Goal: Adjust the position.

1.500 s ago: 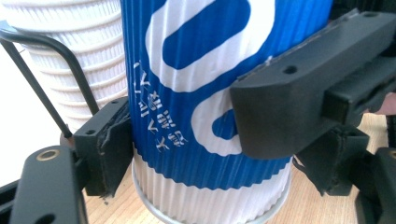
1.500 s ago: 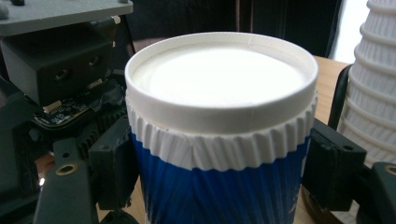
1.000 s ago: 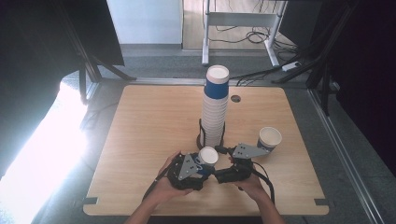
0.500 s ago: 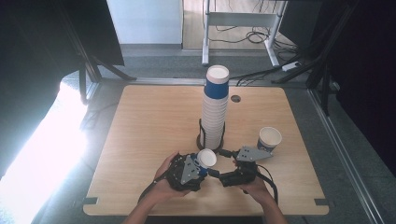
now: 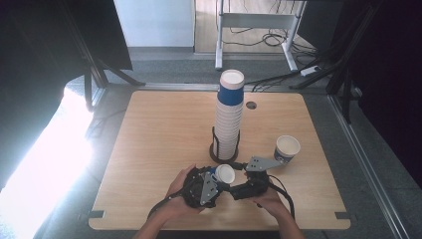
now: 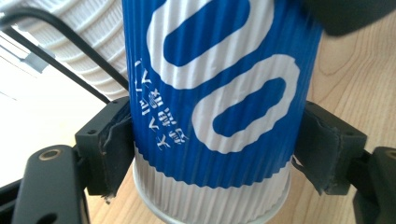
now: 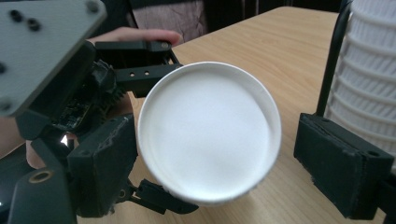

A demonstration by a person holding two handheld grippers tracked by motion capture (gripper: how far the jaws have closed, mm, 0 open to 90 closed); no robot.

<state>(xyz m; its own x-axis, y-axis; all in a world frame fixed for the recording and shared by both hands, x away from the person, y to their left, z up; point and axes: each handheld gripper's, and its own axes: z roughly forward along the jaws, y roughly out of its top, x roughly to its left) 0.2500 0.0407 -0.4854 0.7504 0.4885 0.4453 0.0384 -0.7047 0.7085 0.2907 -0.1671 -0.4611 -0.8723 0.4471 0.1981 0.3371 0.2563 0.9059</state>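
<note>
**Blue ribbed cup held at the foot of the stack**

We take as our landmark the tall stack of white ribbed paper cups (image 5: 229, 124), topped by one blue cup and standing in a black wire holder (image 5: 215, 149) near the middle of the light wooden table (image 5: 149, 129).

Just in front of that stack, on the person's side, we see the blue-and-white ribbed paper cup (image 6: 215, 93) clamped in the left gripper (image 5: 208, 181) — both black pads press on its corrugated sides, one on each flank, in the left gripper view. From above, the cup's white mouth (image 5: 224, 174) sits just below the base of the stack, close to the wire holder but apart from it.

The right gripper (image 5: 244, 188) lies just to the right of that cup, still near the foot of the stack. In the right gripper view its jaws stand apart around the cup's white round end (image 7: 209, 133): one pad lies right at the rim, whether touching we cannot tell, and the other stands clear with bare table between — so it is open.

To the right of the stack, well apart from it, stands a single paper cup with a white inside (image 5: 287, 148), upright on the table.
</note>
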